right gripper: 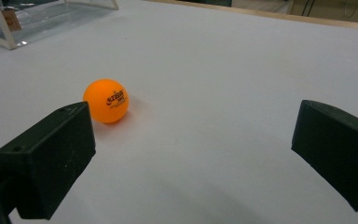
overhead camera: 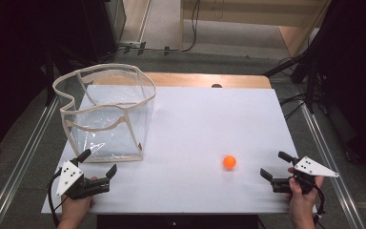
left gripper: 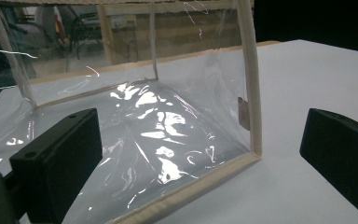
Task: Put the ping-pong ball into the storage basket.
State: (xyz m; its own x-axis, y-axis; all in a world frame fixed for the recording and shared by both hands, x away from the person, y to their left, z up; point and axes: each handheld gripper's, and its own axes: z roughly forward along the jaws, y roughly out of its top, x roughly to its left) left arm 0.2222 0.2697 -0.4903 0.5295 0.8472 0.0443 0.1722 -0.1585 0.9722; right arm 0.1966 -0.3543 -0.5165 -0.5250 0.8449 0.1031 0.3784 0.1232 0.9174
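An orange table tennis ball point(overhead camera: 229, 161) lies on the white sheet point(overhead camera: 195, 129) that covers the wooden table point(overhead camera: 209, 80), in the near right part of the sheet. The ball has small dark print on its side, seen in the right gripper view point(right gripper: 106, 101).

The right gripper point(overhead camera: 277, 168) is held by the person's right hand point(overhead camera: 301, 200) near the right edge of the sheet, to the right of the ball and near it, not touching. Its two black jaws are wide apart and hold nothing. In the right gripper view the ball sits just beyond the tip of the jaw on the left side of that picture, and not between the jaws.

The left gripper point(overhead camera: 97, 162) is held by the left hand point(overhead camera: 75, 208) at the near left corner of the sheet. Its jaws are also wide apart and empty. Just beyond them stands a clear plastic bag point(overhead camera: 107, 112) with beige fabric trim, upright, with the top open. In the left gripper view the near bottom corner of the bag point(left gripper: 168, 140) is between the two jaws but farther away; I cannot tell if a jaw touches it.

The ball and the bag are well apart.
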